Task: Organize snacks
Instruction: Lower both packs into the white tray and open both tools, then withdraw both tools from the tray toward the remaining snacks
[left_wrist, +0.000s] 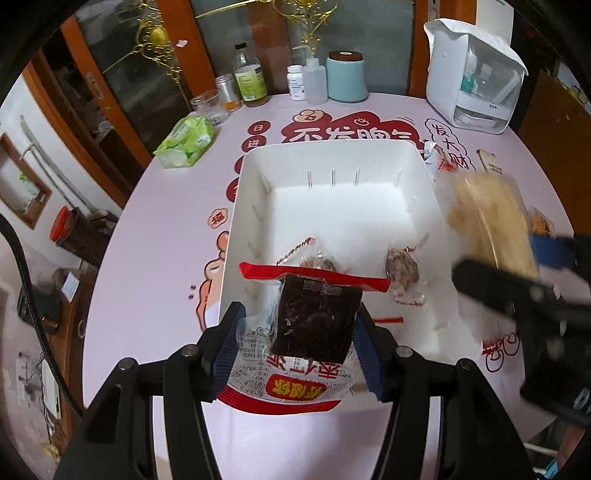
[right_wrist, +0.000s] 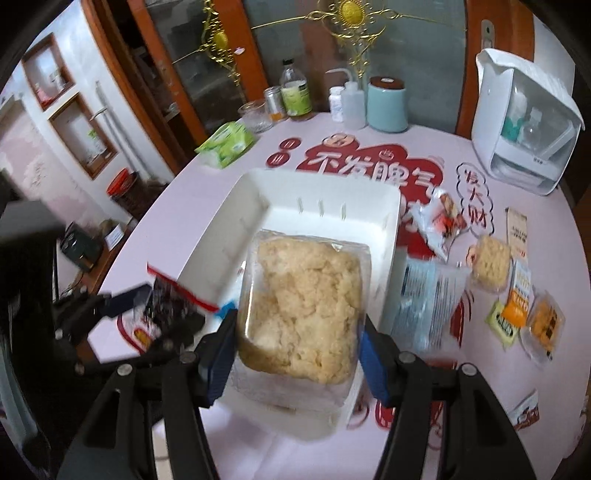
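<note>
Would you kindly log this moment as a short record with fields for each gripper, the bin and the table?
left gripper: shut on red-edged dark snack packet, above the bin's near end
right gripper: shut on pale crispy snack pack, over the bin
white bin: holds two small wrapped candies
table: more snack packets right of the bin

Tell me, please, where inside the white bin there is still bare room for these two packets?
The white bin is bare across its far half, below the slotted back wall. Its near end is crowded: two clear-wrapped candies lie there, under the left tool's dark snack packet. Right of the bin, loose snacks crowd the table.
</note>
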